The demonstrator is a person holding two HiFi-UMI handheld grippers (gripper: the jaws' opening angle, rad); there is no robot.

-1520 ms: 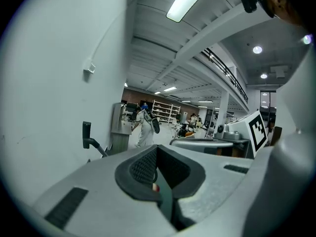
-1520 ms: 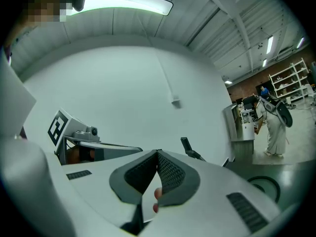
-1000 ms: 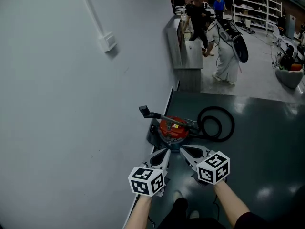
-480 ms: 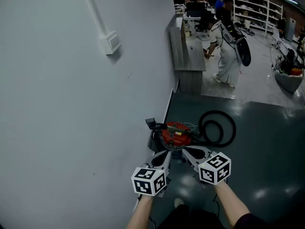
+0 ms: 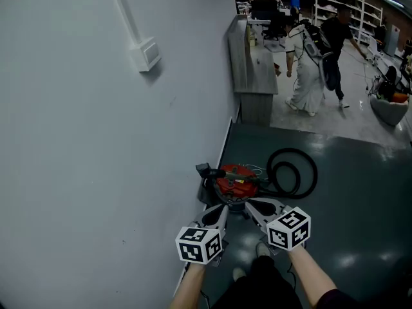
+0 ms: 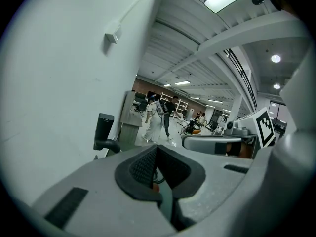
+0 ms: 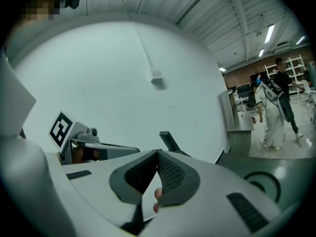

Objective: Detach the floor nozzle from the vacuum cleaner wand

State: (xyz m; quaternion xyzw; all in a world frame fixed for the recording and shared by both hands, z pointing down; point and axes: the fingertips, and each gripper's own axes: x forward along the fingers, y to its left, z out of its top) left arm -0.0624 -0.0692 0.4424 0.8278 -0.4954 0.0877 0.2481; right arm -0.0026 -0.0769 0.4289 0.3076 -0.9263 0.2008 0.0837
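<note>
A red vacuum canister [image 5: 235,180] stands on the dark floor against the white wall, with a black hose coil [image 5: 293,171] to its right. A black wand end [image 5: 206,170] sticks out to the canister's left and shows as a black upright piece [image 6: 103,132] in the left gripper view and again [image 7: 169,142] in the right gripper view. I cannot make out the floor nozzle clearly. My left gripper [image 5: 224,206] and right gripper [image 5: 248,204] hover side by side just short of the canister. Both are shut and empty, the left gripper's [image 6: 157,149] and right gripper's [image 7: 158,154] pads meeting.
The white wall [image 5: 96,140] runs close along the left. A grey counter [image 5: 251,69] stands beyond the vacuum. People [image 5: 309,63] walk in the open workshop area at the back right, near shelves [image 5: 347,11].
Both grippers and I have come a little closer to the vacuum cleaner, still shut. In the background a person in black has walked from the counter to the right.
</note>
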